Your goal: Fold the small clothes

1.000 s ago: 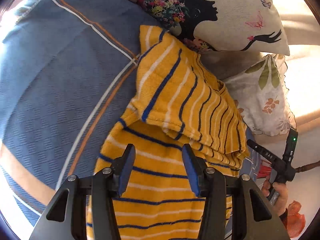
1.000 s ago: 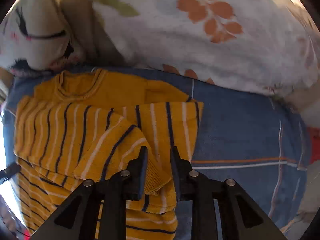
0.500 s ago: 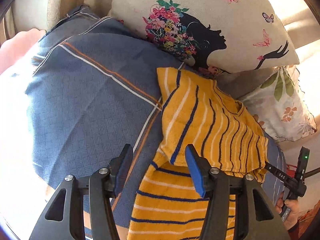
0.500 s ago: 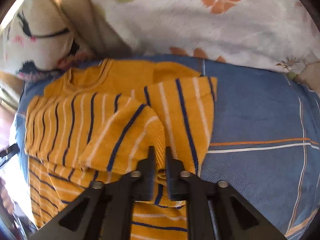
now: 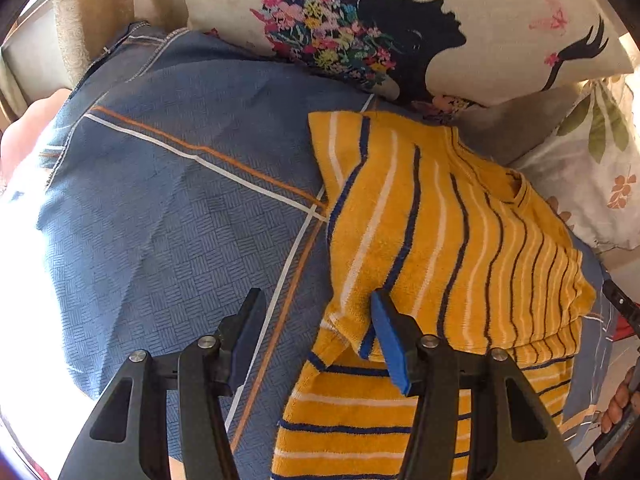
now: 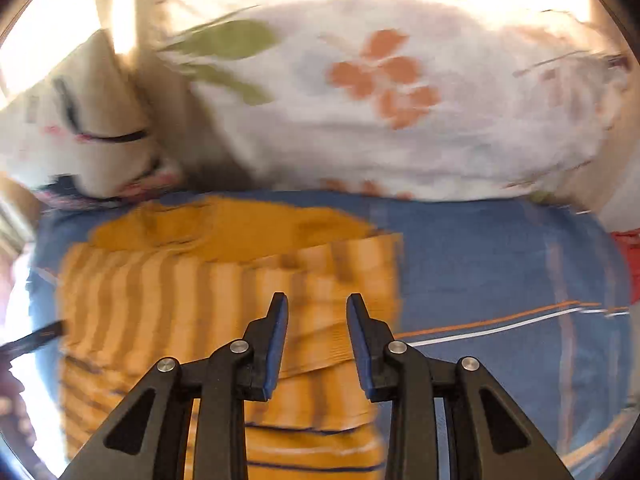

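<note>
With both sleeves turned in, the yellow striped shirt (image 5: pixel 448 240) lies on the blue bedspread (image 5: pixel 180 208) near the pillows (image 5: pixel 500 28); left tool (image 5: pixel 316 344) and just-opened right tool (image 6: pixel 316 340), both spread and empty, should pinch the hem corners evenly.

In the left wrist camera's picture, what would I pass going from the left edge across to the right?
Blue checked bedspread → orange-and-white stripe woven into it → yellow striped top → white pillow with leaf and flower print at the right edge.
</note>
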Available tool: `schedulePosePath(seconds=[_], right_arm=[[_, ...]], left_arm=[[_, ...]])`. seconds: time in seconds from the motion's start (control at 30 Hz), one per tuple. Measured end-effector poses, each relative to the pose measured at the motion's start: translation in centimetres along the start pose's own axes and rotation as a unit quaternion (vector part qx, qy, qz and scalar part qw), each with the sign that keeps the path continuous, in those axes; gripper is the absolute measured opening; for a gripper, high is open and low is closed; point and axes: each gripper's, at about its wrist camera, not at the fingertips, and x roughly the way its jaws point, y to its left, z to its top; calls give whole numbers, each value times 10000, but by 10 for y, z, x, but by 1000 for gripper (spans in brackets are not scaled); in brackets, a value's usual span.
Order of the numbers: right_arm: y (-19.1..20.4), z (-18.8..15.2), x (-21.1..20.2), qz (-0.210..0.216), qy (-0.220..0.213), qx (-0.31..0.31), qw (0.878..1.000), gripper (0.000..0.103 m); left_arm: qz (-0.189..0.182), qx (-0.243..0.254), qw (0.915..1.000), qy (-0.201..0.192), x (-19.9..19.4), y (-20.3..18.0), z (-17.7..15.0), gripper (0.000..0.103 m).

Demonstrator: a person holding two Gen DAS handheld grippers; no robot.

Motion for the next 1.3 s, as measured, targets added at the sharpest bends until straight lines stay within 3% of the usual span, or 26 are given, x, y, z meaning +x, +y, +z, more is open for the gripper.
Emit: schedulePosePath(seconds=[0.03, 0.1, 0.13, 0.2, 0.3, 0.4, 0.47, 0.53, 0.6, 0.83, 1.0, 1.07, 1.17, 1.3], right_arm=[[5, -2, 8, 366, 197, 46, 9991, 33], [10, -8, 27, 643, 539, 192, 9963, 33], [8, -12, 37, 607, 675, 252, 9956, 33], [-6, -21, 45, 104, 849, 545, 9948, 30], [-27, -38, 18, 222, 647, 1230, 9900, 32], [-29, -70, -12, 113, 673, 1279, 9894, 34], [-33, -96, -16, 160, 925, 1383, 9859, 34], [-37, -128, -25, 247, 1151, 1569, 9806, 34], [-34, -154, -44, 248, 954, 1560, 9828, 35], [-15, -215, -77, 374, 903, 764, 9923, 36], [-45, -244, -91, 781, 1066, 1121, 9849, 37], [-62, -257, -100, 1127, 1136, 1321, 9782, 37], [-81, -280, -114, 983, 1269, 1284, 9786, 47], [-102, -292, -119, 1541, 1201, 1478, 9695, 47]], left_arm=[[62, 32, 9999, 99, 5, 0, 1, 53], [32, 16, 9999, 147, 9, 3, 2, 55], [5, 22, 9999, 154, 9, 4, 2, 55], [-55, 66, 9998, 166, 5, 8, 1, 55], [-159, 259, 9995, 41, -8, 19, -6, 55], [-408, 342, 9985, 130, -13, 34, -27, 55], [-600, 348, 9972, 282, -11, 41, -44, 55], [-555, 617, 9964, 172, -21, 39, -62, 55], [-676, 648, 9953, 266, -26, 40, -78, 55], [-1039, 290, 9928, 512, -48, 48, -133, 63], [-947, 179, 9942, 481, -65, 43, -182, 63], [-1024, 69, 9936, 464, -75, 46, -203, 63], [-1283, -209, 9905, 444, -84, 50, -228, 63], [-1454, -703, 9864, 319, -95, 57, -251, 63]])
